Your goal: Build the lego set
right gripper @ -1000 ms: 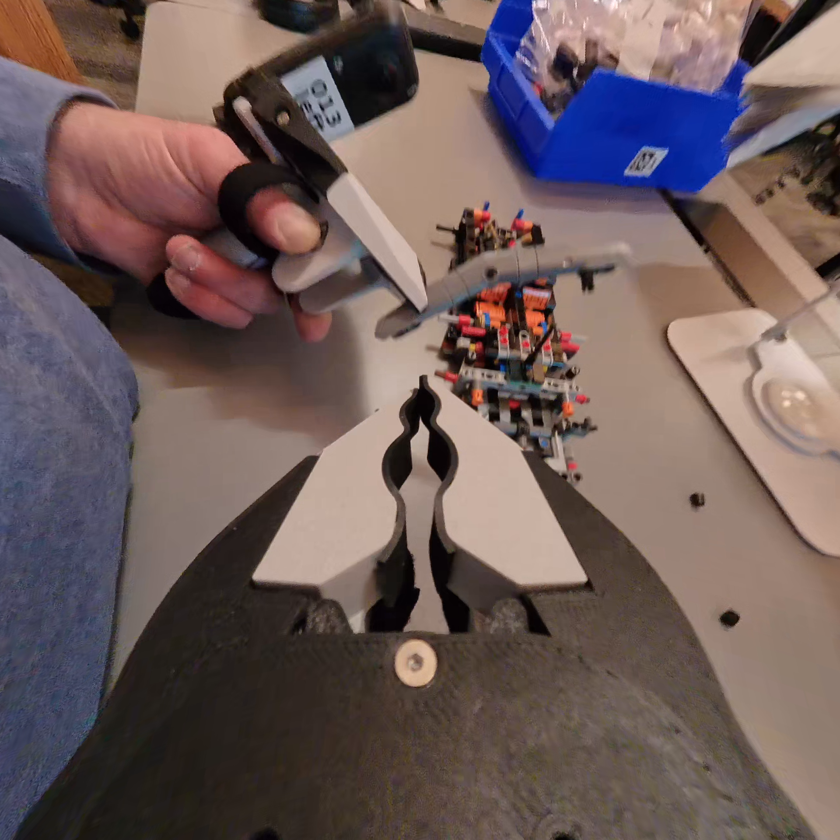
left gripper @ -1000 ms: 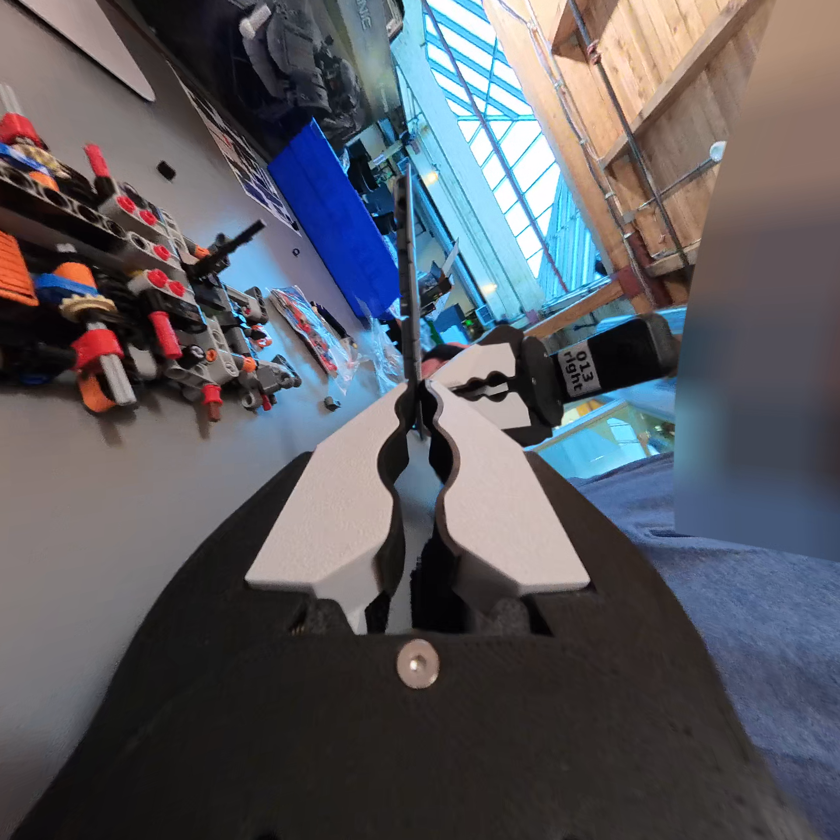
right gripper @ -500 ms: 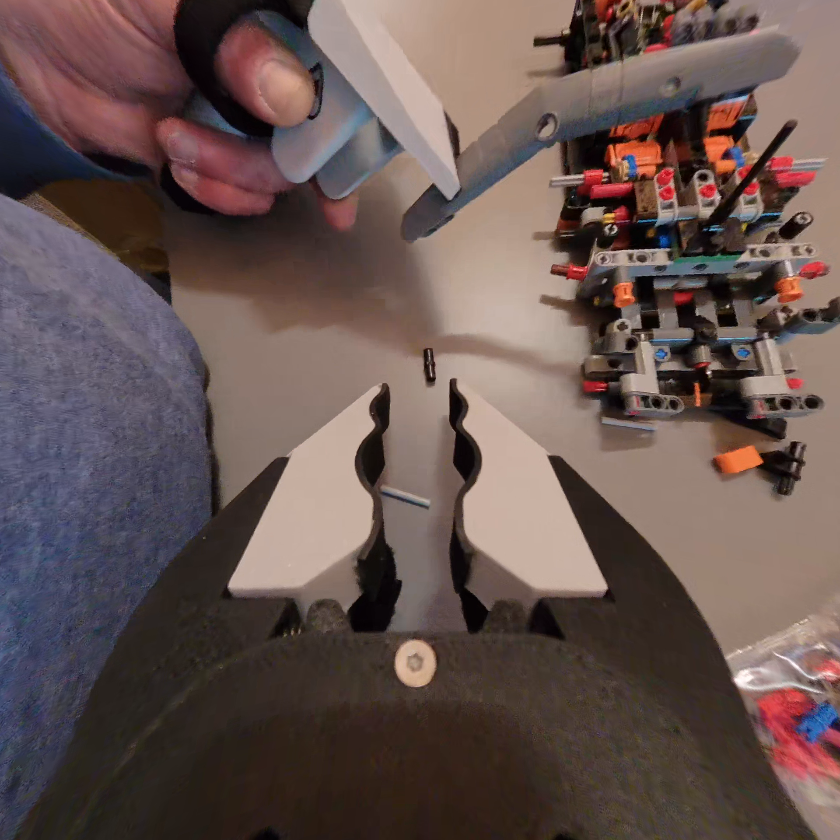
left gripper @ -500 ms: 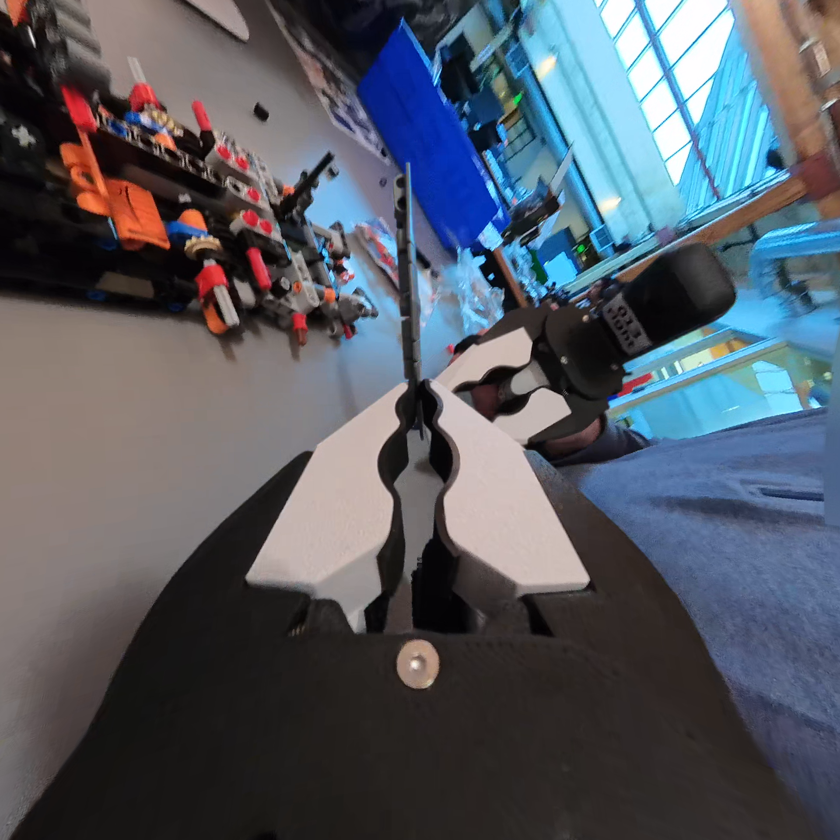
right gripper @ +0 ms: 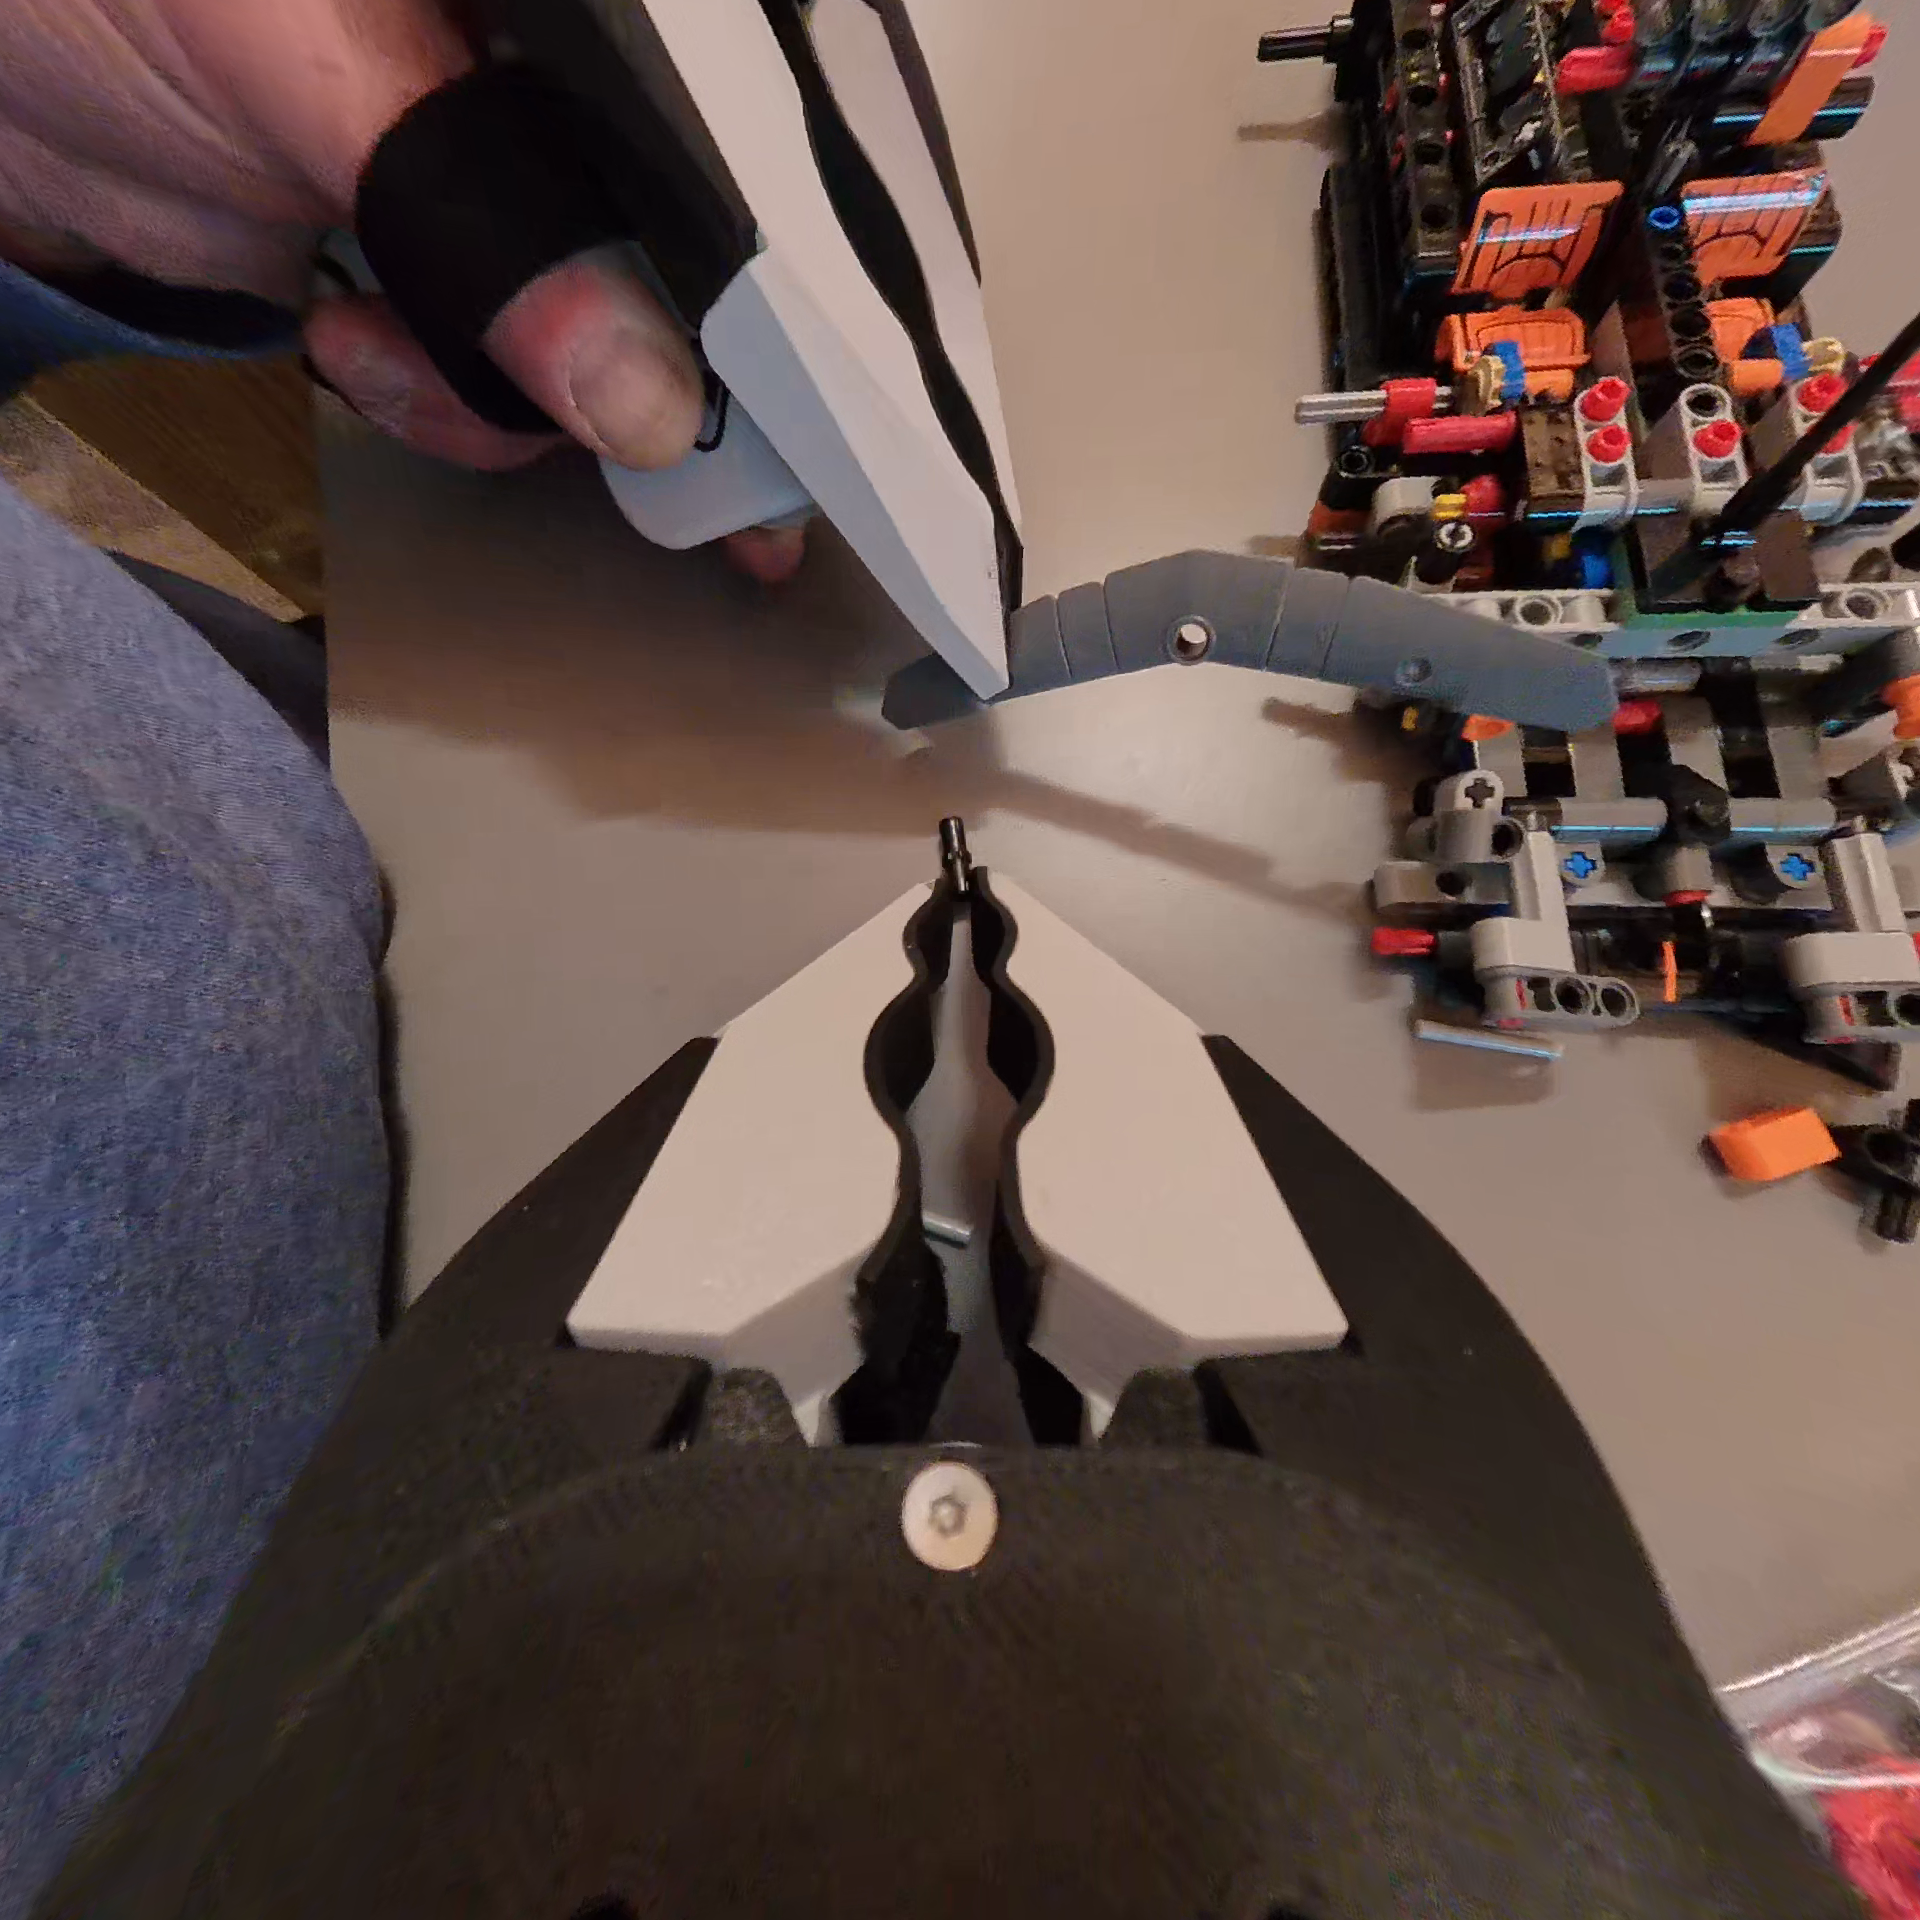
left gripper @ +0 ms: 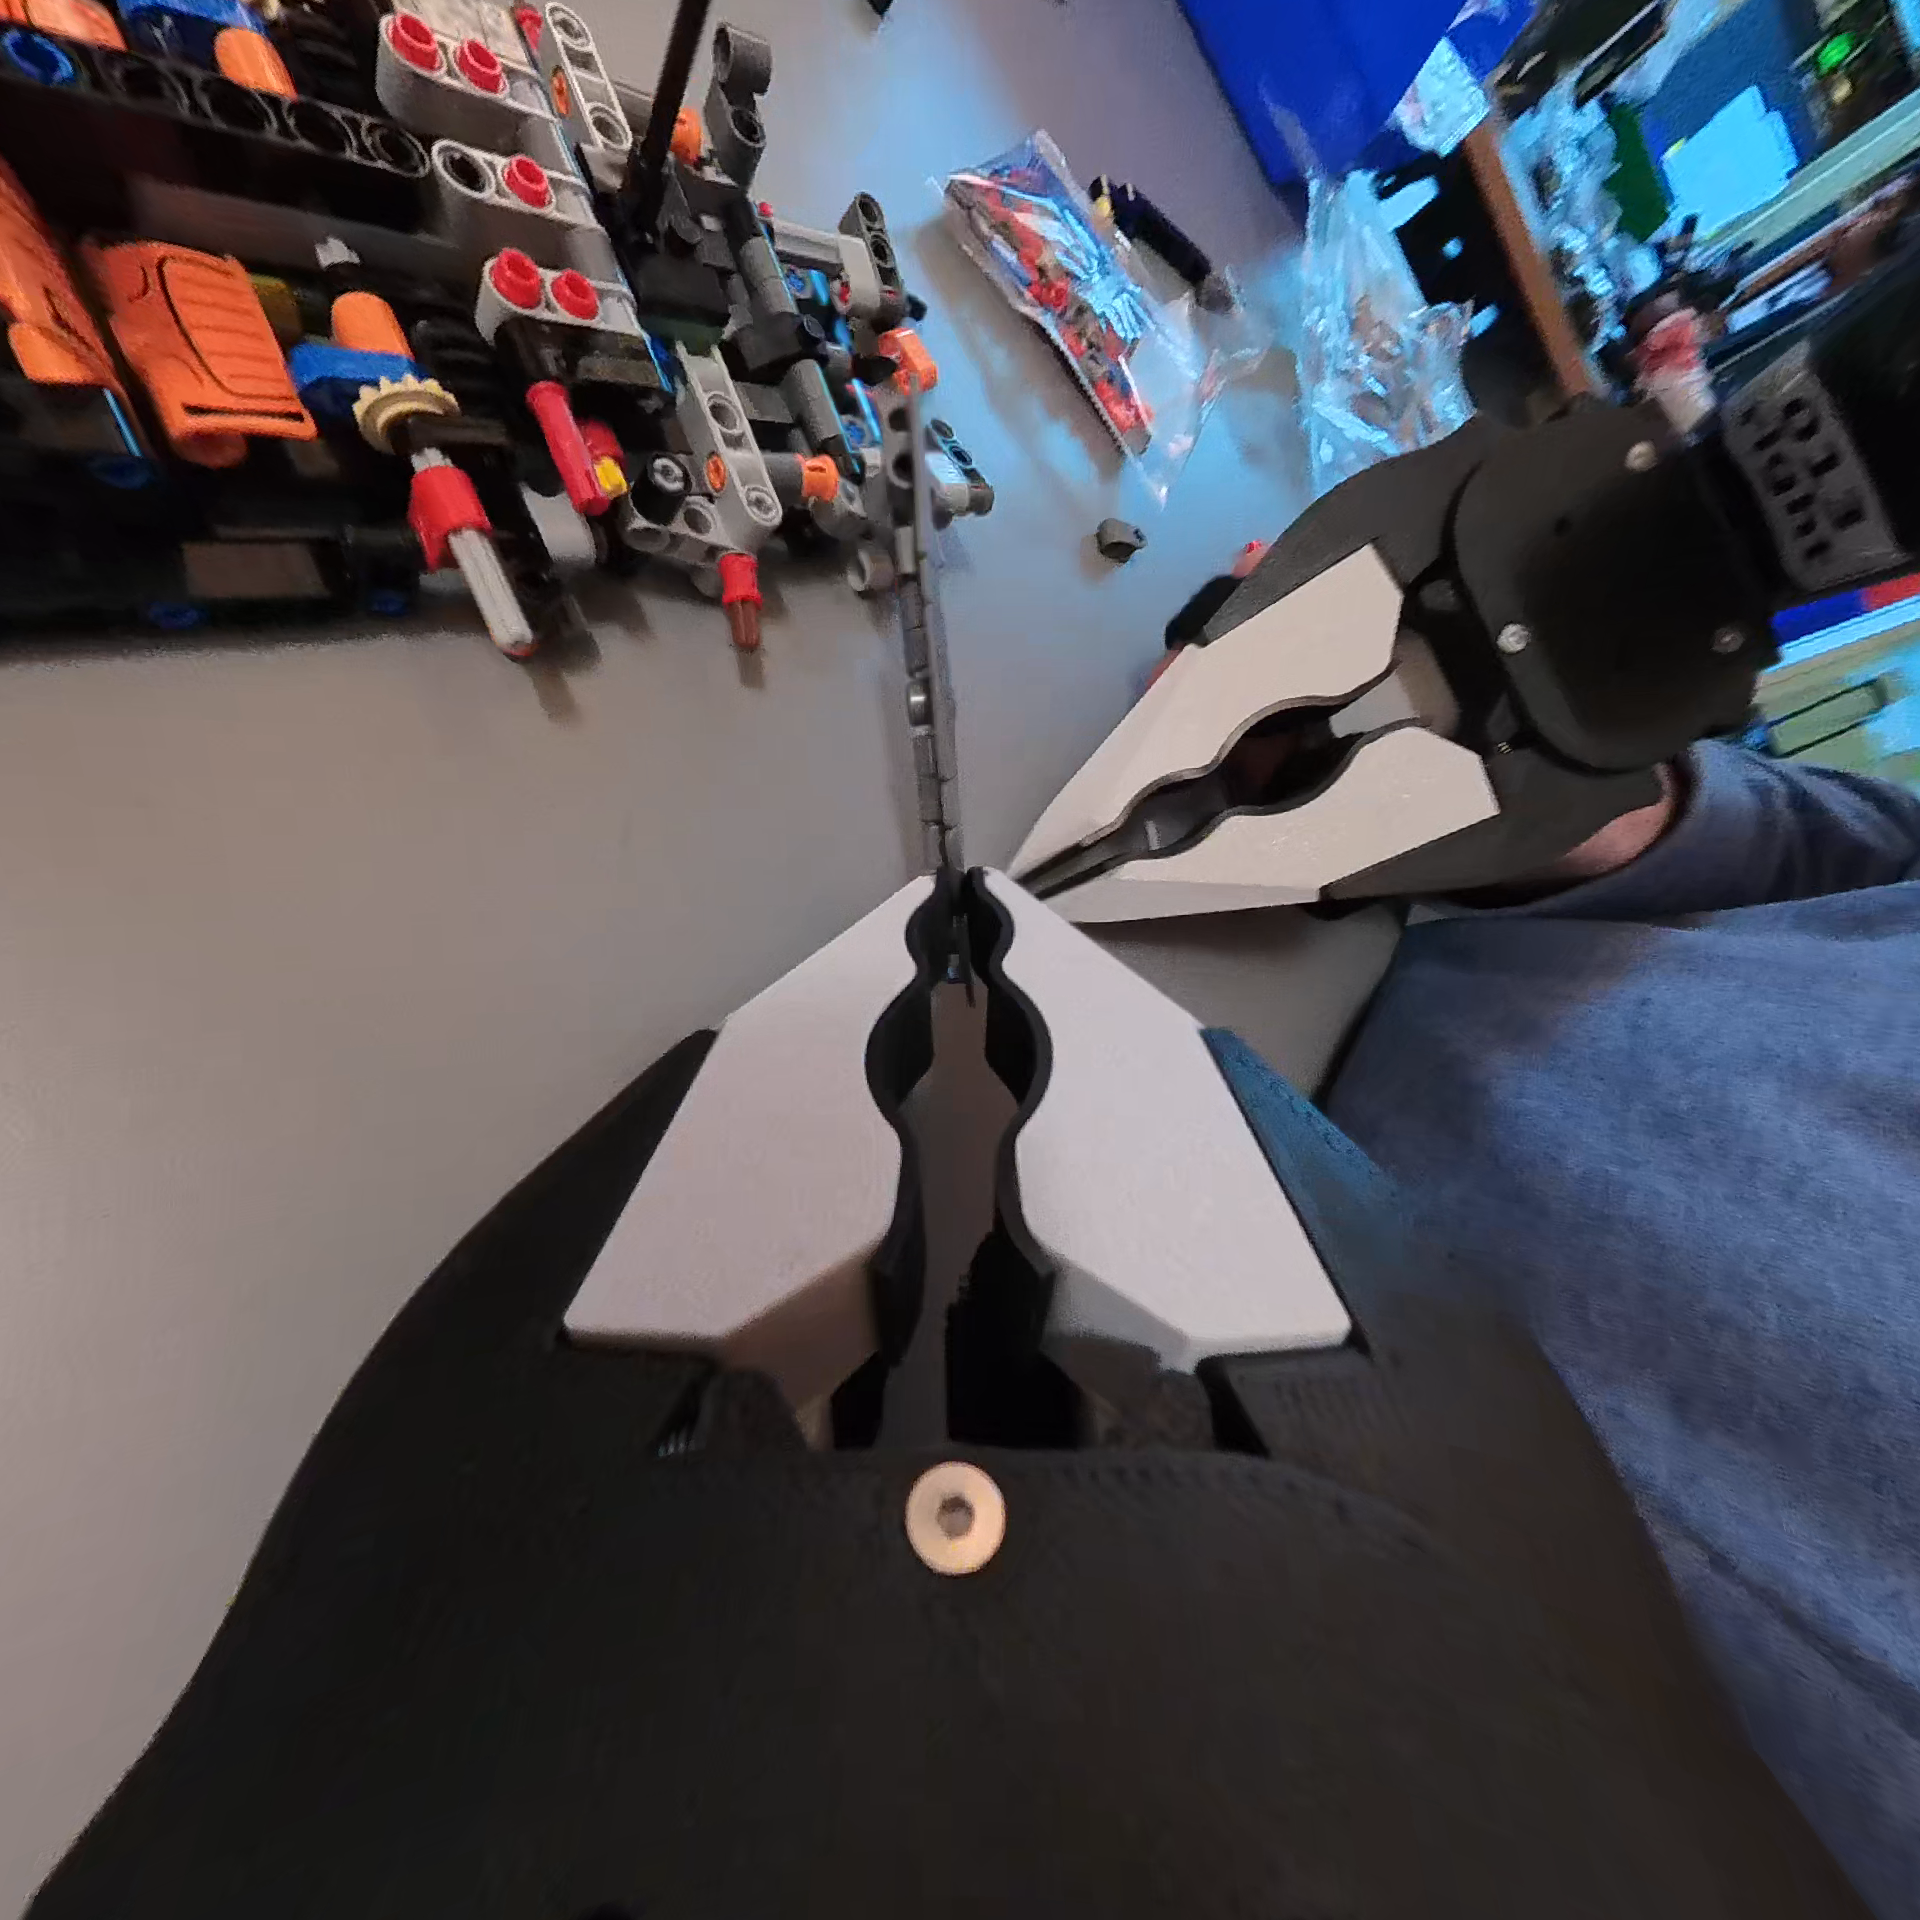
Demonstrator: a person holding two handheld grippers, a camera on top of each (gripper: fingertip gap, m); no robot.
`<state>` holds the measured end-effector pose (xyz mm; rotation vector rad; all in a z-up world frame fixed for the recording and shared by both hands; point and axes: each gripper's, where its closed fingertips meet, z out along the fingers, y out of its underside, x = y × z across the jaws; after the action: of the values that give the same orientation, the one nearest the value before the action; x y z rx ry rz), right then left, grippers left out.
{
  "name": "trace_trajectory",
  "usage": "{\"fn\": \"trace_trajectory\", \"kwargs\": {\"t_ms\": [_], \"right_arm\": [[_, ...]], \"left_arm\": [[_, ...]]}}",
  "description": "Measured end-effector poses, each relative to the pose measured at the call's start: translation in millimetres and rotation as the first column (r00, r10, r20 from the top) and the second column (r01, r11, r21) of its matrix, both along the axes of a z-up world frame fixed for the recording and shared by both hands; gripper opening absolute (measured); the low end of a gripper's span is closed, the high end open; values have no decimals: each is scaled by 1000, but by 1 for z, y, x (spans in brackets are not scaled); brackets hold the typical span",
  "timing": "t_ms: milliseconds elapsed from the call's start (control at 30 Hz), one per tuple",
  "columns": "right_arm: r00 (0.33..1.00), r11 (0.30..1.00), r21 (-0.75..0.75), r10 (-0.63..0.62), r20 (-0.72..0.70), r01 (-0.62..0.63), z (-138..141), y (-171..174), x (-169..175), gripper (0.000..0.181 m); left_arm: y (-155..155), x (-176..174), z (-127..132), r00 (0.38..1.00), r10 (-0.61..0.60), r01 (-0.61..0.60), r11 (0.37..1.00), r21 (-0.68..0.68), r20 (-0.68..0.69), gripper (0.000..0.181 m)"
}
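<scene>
Fingertips of the right hand-held gripper [right gripper: 961, 896] are pressed together on a small black pin [right gripper: 954, 852], whose free end pokes out forward just above the grey counter [right gripper: 644, 935]. The left hand-held gripper [left gripper: 958, 902] pinches one end of a long, curved dark grey panel [right gripper: 1299, 649]; in the right wrist view that panel reaches sideways from its tips toward the lego model [right gripper: 1662, 520], with the far end over the model's near edge. A hand [right gripper: 312, 208] wrapped in a black strap grips the left tool. The model, dense with grey beams, red pins and orange parts, sits on the counter to the right. A loose orange piece [right gripper: 1771, 1141] lies near its corner, and a clear bag of parts [left gripper: 1070, 291] lies beyond it. No writing can be read.
</scene>
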<state>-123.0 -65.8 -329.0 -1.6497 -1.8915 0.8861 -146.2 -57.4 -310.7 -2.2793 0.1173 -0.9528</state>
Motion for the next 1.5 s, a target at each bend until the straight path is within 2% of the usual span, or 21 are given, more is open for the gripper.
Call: {"fn": "trace_trajectory", "kwargs": {"t_ms": [233, 333, 400, 467, 533, 633, 667, 733, 800, 933, 1067, 1133, 1233, 1367, 1433, 1500], "right_arm": [[997, 990, -142, -21, -72, 11, 16, 7, 6, 0], [995, 979, -202, -28, -95, 8, 23, 8, 8, 0], [994, 970, -245, -30, -109, 3, 28, 8, 8, 0], [992, 953, -301, -34, -124, -5, 36, 8, 8, 1], [990, 933, -359, -34, -140, -19, 44, 6, 7, 1], [989, 911, -411, -26, -146, -36, 51, 4, 7, 0], [989, 904, -426, -26, -147, -40, 53, 4, 8, 0], [988, 896, -442, -30, -151, -40, 57, 6, 9, 1], [988, 884, -464, -25, -153, -50, 59, 6, 11, 1], [989, 866, -496, -19, -150, -59, 59, 6, 12, 1], [988, 851, -520, -10, -154, -72, 61, 7, 13, 1], [989, 847, -526, -5, -147, -74, 61, 8, 14, 1], [989, 841, -534, 11, -149, -90, 63, 5, 14, 1], [989, 837, -540, 6, -148, -86, 64, 6, 15, 1], [986, 832, -548, -15, -168, -81, 67, 9, 13, 1], [974, 841, -534, -37, -221, -90, 75, 12, 12, 5]], "left_arm": [[4, -7, -6, 967, -7, 24, 998, 61, -256, 9], [5, -15, -5, 933, 15, 30, 992, 119, -359, 34], [8, -24, 7, 862, 72, 62, 967, 246, -502, 45], [5, -12, 25, 813, 65, 184, 914, 361, -579, 43], [2, 9, 46, 773, 61, 324, 818, 476, -631, 39], [0, 27, 48, 647, 65, 495, 722, 483, -759, 28], [0, 29, 47, 616, 69, 525, 706, 475, -785, 22], [1, 32, 51, 602, 88, 553, 671, 494, -793, 12], [3, 31, 46, 575, 79, 567, 679, 466, -814, 9], [1, 34, 45, 555, 87, 592, 657, 466, -827, 5], [2, 30, 44, 541, 92, 601, 653, 461, -836, 10], [0, 34, 46, 539, 82, 627, 626, 464, -838, 11], [1, 36, 45, 511, 87, 649, 615, 449, -855, 5], [2, 36, 45, 517, 92, 647, 609, 459, -851, 4], [2, 35, 46, 538, 89, 626, 623, 468, -838, 2], [4, 34, 53, 621, 91, 562, 641, 523, -779, 2]]}}
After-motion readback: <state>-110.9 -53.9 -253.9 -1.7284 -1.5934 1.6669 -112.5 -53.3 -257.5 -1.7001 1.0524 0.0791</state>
